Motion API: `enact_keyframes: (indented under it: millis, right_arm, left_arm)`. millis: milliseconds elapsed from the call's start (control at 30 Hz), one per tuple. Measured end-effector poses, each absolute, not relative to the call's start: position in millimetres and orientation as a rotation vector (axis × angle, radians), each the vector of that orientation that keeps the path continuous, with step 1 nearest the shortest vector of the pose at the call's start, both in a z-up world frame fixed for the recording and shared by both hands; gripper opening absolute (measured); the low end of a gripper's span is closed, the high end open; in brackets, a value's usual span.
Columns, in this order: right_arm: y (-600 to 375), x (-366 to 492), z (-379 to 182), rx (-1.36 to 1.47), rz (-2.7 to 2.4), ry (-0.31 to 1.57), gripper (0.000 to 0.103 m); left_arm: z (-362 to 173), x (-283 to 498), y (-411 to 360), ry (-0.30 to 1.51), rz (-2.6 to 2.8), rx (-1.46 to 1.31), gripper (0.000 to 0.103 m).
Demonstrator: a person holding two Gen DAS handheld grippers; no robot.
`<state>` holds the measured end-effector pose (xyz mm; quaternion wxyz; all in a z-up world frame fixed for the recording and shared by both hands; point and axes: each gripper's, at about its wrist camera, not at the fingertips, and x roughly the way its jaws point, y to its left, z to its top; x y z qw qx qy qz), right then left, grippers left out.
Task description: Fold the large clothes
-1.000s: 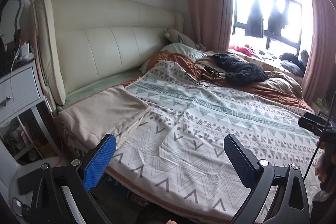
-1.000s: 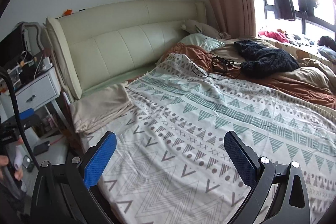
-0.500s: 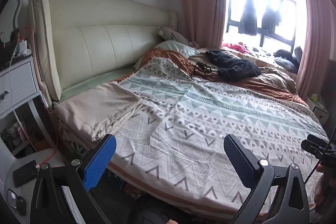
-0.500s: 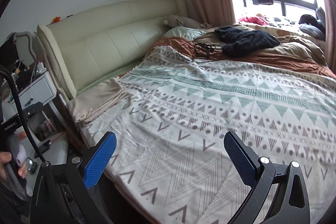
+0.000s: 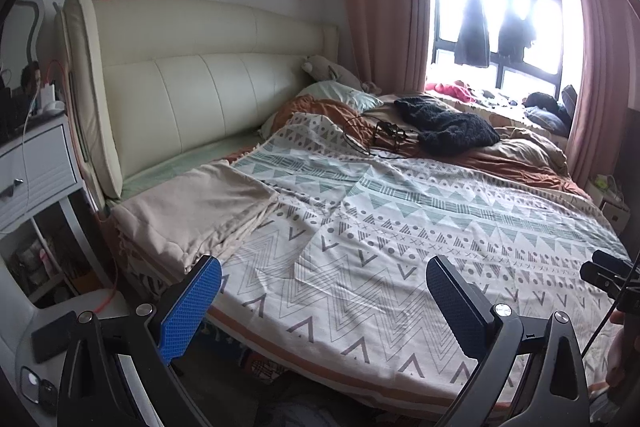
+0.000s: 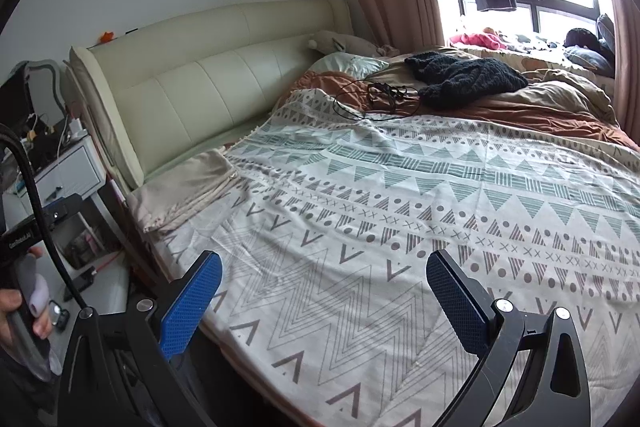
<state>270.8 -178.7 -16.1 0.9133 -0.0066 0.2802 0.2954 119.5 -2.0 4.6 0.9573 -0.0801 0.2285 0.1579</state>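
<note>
A large white patterned blanket [image 5: 400,227] [image 6: 420,211] with green triangles and grey chevrons lies spread flat over the bed. A folded beige cloth [image 5: 200,207] [image 6: 188,187] rests on its near left corner by the headboard. My left gripper [image 5: 324,301] hangs open above the bed's near edge, nothing between its blue pads. My right gripper [image 6: 324,301] is open too, held over the chevron part of the blanket. A dark knitted garment [image 5: 444,127] [image 6: 464,75] lies at the far side beside a tangle of black cable [image 5: 380,139].
A cream padded headboard [image 5: 192,83] runs along the left. A white nightstand [image 5: 36,167] stands by the bed's corner, a phone [image 5: 54,337] on the floor below. Brown and tan bedding [image 5: 520,159] bunches near the window [image 5: 500,39], where dark clothes hang.
Both grippers have pulled back and risen from the bed, so more of the blanket and its near edge shows. Both stayed open. The blanket has not moved.
</note>
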Motion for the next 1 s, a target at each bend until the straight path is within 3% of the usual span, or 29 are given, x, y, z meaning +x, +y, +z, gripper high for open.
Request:
enact_keyframes:
  millis: [1000]
  right_arm:
    - [-170.2,272.7,-16.8,-0.012,0.6,0.59,0.102]
  left_arm:
    - [5.8,118.3,2.8,0.466,0.307,-0.175,0.102]
